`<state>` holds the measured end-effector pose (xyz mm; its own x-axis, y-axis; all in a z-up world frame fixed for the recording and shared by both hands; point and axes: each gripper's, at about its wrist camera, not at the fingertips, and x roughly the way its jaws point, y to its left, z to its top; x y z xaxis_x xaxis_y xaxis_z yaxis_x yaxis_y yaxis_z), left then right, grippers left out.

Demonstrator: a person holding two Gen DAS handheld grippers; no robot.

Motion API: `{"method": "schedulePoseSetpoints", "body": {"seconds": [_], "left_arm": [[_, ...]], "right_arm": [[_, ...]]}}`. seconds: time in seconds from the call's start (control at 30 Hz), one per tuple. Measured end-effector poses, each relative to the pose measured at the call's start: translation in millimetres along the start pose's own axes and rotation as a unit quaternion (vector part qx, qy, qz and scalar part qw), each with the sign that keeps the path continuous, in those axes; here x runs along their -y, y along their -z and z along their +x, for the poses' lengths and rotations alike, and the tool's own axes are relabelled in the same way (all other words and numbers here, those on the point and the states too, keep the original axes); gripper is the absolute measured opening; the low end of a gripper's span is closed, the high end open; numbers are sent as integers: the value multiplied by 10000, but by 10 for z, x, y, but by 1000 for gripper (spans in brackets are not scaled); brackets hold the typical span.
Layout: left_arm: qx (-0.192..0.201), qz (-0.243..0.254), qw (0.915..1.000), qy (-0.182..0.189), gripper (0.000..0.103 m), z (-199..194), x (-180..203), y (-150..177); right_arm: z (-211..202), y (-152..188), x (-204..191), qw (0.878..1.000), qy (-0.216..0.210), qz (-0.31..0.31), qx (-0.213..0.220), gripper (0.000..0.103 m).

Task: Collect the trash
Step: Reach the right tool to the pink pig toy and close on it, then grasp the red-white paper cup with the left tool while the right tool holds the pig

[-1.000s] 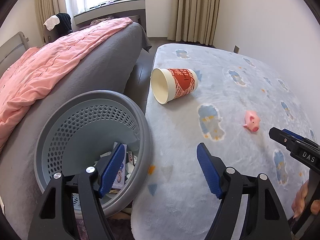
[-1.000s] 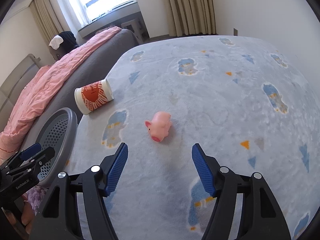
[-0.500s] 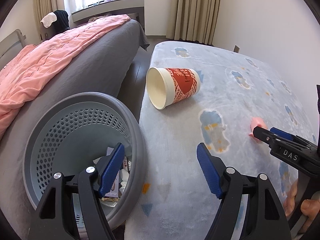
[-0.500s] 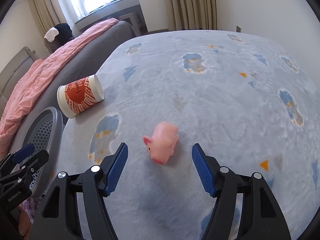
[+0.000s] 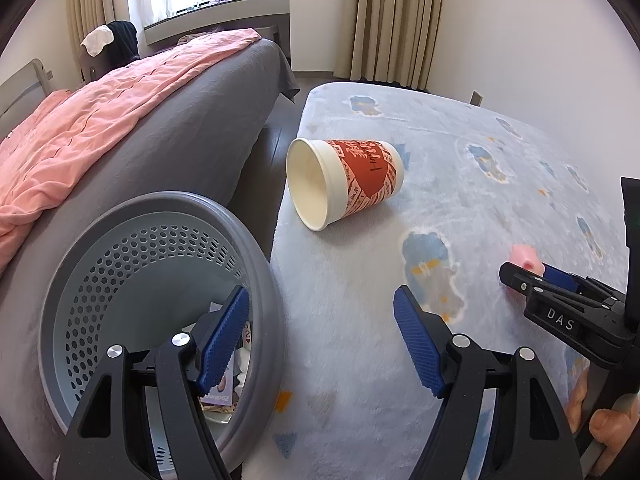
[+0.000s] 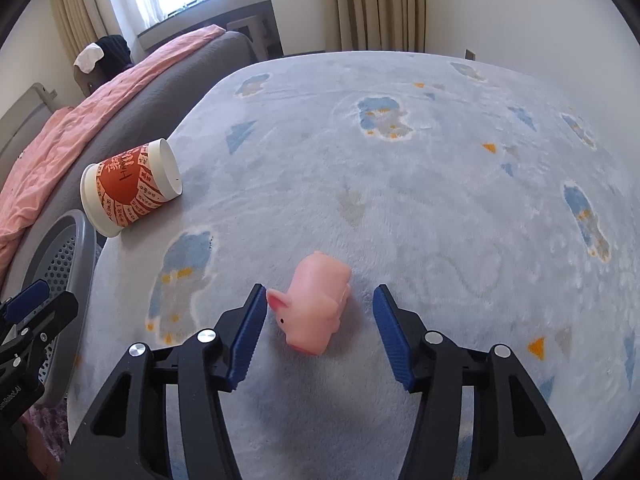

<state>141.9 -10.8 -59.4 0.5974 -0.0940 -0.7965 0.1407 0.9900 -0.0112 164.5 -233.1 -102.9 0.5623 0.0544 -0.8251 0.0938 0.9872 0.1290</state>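
Right wrist view: a pink toy pig (image 6: 316, 304) lies on the pale blue rug (image 6: 400, 184) between the right gripper (image 6: 319, 322)'s jaws, which have just been closing, pads not yet pressing it. A tipped red paper cup (image 5: 346, 182) lies near the grey basket (image 5: 256, 264). The left gripper (image 5: 320, 338) hangs wide open, empty.

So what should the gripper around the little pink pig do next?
Probably finish squeezing shut. The right gripper has just been closing with the small pink rubber pig toy between its blue pads, but gaps still show on both sides, so nothing grips it yet. Lifting now would likely leave the pig on the fluffy pale blue rug.
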Motion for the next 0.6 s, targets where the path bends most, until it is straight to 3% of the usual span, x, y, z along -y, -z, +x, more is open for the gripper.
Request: {"method": "schedulePoseSetpoints", "body": {"seconds": [0.13,0.6], "left_arm": [[-3,4,10000,1,72,0,2,-1],[144,-137,9998,-60,73,7,193,-219]], "right_arm": [[-8,-6,-17,10000,-16,-72,7,37],[-228,-29,105,9993,-248,124,249,36]]}}
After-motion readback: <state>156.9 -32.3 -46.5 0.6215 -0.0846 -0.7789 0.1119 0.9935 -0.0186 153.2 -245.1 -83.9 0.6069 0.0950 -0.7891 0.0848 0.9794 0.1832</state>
